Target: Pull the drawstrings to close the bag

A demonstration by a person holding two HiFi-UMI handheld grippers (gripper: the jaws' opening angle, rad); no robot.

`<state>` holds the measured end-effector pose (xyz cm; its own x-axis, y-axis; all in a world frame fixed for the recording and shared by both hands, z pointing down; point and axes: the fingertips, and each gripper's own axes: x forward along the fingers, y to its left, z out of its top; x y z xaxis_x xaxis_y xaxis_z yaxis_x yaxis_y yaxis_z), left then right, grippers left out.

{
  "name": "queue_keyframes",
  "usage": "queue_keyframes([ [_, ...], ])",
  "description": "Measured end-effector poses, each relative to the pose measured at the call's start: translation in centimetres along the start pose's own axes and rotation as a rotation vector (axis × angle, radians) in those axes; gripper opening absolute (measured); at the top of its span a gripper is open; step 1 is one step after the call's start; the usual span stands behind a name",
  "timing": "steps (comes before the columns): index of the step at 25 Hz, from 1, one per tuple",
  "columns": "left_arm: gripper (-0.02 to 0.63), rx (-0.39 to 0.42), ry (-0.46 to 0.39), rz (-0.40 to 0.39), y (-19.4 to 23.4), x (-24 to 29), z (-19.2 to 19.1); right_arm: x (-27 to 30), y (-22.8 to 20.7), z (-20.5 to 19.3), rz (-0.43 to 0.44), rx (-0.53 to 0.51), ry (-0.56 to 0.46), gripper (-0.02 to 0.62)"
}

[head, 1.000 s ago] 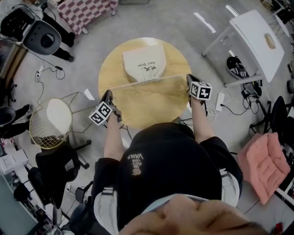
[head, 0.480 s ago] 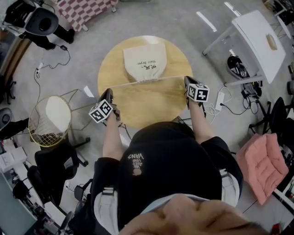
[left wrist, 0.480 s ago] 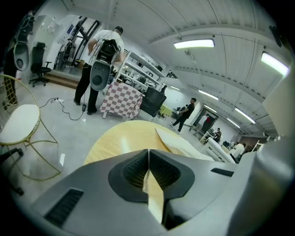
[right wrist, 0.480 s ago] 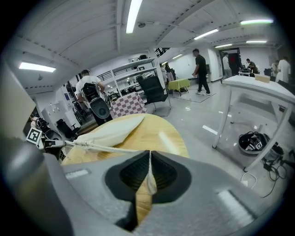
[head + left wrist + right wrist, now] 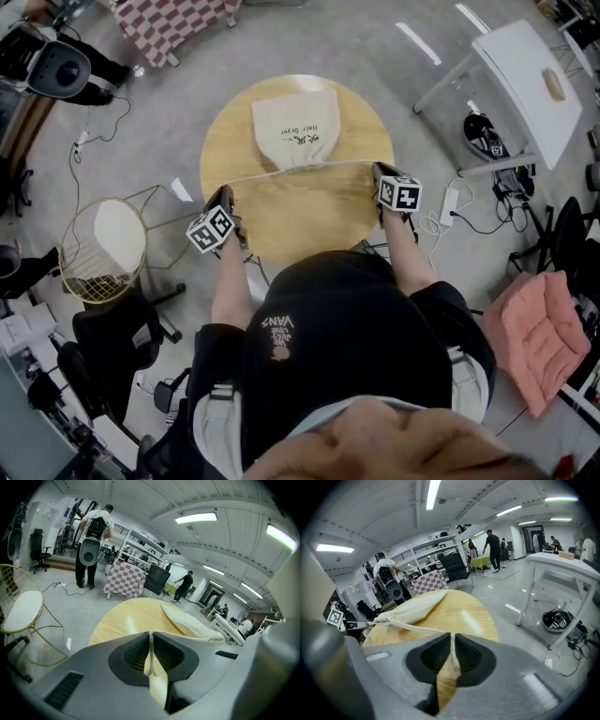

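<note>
A cream drawstring bag (image 5: 295, 127) lies on the far half of the round wooden table (image 5: 309, 220), its gathered mouth turned toward me. Its white drawstring (image 5: 342, 164) runs out to both sides. At the table's left edge, my left gripper (image 5: 222, 195) pinches one end; the cord (image 5: 151, 665) shows between the pads. My right gripper (image 5: 380, 171) at the right edge pinches the other end, and the cord (image 5: 417, 627) leads back to the bag (image 5: 412, 611). Both pairs of jaws have just been opening slightly, with the cord still between them.
A wire chair with a white seat (image 5: 103, 248) stands left of the table. A white table (image 5: 530, 80) and floor cables are at the right, a pink cushion (image 5: 544, 333) lower right. A checkered cloth (image 5: 173, 23) is at the back. People stand far off.
The cord between the grippers was a taut straight line and now hangs in a slight curve. The right gripper has shifted a little inward and lower. The left has hardly moved.
</note>
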<state>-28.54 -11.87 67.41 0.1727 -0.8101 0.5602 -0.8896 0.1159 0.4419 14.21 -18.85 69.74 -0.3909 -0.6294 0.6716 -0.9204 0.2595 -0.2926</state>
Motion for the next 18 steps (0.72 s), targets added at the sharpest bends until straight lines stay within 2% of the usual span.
queue_keyframes([
  [1, 0.046, 0.007, 0.007, 0.006, 0.2, 0.0, -0.1, 0.0, 0.1, -0.1, -0.001, -0.001, 0.002, 0.031],
  [6, 0.055, 0.025, 0.021, 0.029, 1.0, -0.3, -0.4, 0.1, 0.5, -0.4, -0.003, -0.001, 0.005, 0.064],
  [8, 0.138, 0.033, 0.025, 0.052, 1.4, -0.6, -0.5, 0.2, 0.5, -0.5, -0.002, -0.003, 0.006, 0.064],
  [9, 0.156, 0.031, 0.027, 0.057, 1.6, -0.6, -0.6, 0.2, 0.5, -0.6, -0.002, -0.005, 0.008, 0.064],
  [18, 0.156, 0.039, 0.004, 0.038, 1.2, -1.5, -0.4, -0.4, 1.0, 0.1, -0.003, -0.006, -0.025, 0.064],
])
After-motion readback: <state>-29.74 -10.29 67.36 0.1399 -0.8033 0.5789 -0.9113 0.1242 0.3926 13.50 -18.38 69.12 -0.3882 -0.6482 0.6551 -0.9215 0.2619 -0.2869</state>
